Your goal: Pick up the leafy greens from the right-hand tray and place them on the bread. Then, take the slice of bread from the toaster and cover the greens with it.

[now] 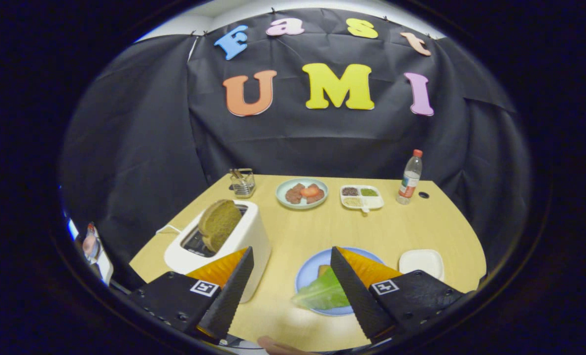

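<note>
Tabletop (371,231): leafy greens (322,294) between open gripper (291,266) fingers.

Bottle (410,178) label: too small, cannot be read.
Square markers on gripper (292,268) fingers: black-white code patterns, no words.

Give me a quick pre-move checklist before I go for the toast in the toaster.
1. Green leafy lettuce lying on the round blue plate: ok.
2. Bread under the lettuce: a brown corner peeks out; full coverage cannot tell.
3. Black two-finger gripper open and empty: ok.
4. Brown toast slice sticking up out of the white toaster, tilted, graspable: ok.
5. Small white right-hand tray emptied of greens: ok.
6. Whether the toast is hot: cannot tell.
</note>
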{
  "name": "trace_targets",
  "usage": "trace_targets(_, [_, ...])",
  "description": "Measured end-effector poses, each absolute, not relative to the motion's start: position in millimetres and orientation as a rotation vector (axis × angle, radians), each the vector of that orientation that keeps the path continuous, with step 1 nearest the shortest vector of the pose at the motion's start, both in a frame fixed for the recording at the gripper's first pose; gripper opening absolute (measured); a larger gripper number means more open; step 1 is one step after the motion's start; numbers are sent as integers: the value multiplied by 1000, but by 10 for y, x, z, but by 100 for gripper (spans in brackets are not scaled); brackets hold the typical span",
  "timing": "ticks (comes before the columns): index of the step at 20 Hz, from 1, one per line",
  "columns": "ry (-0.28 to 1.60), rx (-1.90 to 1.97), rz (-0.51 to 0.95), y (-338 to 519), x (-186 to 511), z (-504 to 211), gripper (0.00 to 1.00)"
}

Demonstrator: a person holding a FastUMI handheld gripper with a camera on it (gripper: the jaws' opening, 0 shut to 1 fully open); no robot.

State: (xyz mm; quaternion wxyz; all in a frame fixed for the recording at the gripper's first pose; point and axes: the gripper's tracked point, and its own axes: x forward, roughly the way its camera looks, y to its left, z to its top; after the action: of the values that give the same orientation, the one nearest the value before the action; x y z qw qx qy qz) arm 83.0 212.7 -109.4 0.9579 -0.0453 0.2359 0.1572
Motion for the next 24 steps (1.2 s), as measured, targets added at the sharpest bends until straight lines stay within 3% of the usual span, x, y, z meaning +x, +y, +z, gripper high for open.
trace_targets(6, [477, -109, 400, 2940, 962, -999, 96])
trace_targets(13, [602, -127, 327, 3279, 1323, -1422, 95])
trace_targets(16, [660, -82, 325, 3395, 1452, -1489, 70])
trace_targets(17, [677, -77, 319, 3400, 1471, -1508, 68])
trace_targets(21, [702, -72, 288, 3317, 1483, -1579, 34])
trace_targets(22, [697, -72, 292, 3346, 1485, -1573, 16])
trace_targets(24, [689, -93, 283, 3318, 1470, -1512, 16])
